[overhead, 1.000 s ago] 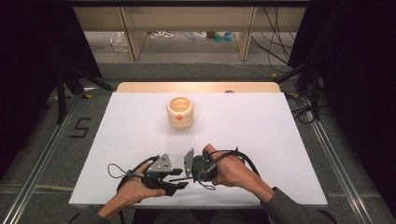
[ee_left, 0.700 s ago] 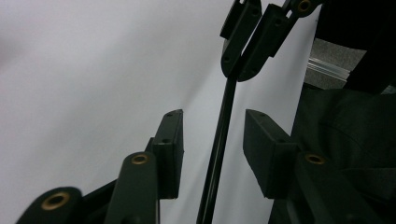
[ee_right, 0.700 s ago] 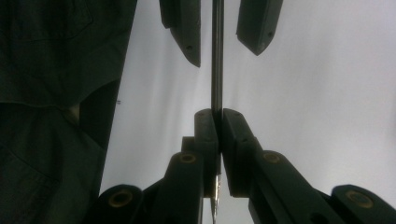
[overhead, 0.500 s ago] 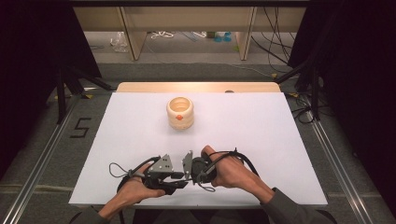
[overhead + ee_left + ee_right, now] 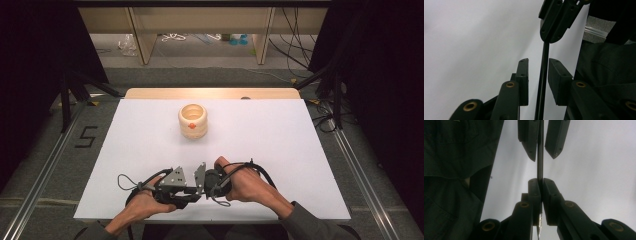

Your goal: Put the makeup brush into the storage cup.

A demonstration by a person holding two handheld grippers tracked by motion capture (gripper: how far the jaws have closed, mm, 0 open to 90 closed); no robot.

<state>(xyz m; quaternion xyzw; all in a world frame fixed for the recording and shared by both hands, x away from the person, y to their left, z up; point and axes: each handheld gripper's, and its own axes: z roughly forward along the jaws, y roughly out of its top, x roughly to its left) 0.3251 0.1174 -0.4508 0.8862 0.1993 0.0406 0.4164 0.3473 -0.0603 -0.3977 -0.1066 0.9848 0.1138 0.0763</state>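
Note:
Near the table's front edge, my two grippers point at each other tip to tip. My right gripper [image 5: 201, 186] [image 5: 540, 181] is shut on a thin dark flat strip [image 5: 540, 167], seen edge-on. The strip [image 5: 544, 65] runs on between the jaws of my left gripper [image 5: 195, 192] [image 5: 538, 62]. Those jaws have just been closing, and a gap still shows on each side of the strip, wider on one side. The left gripper view shows the right gripper [image 5: 556, 22] at the top, and the right gripper view shows the left gripper [image 5: 543, 155] the same way.
A cream ribbed cup [image 5: 193, 121] with an orange mark stands upright at the middle back of the white table sheet [image 5: 280, 140]. A wooden board edge [image 5: 210, 93] lies behind it. Metal rails run along both sides, and a dark sleeve [image 5: 454, 170] is close by.
Both hands stay in place at the front edge. The two grippers' tips look slightly closer together than a second ago.

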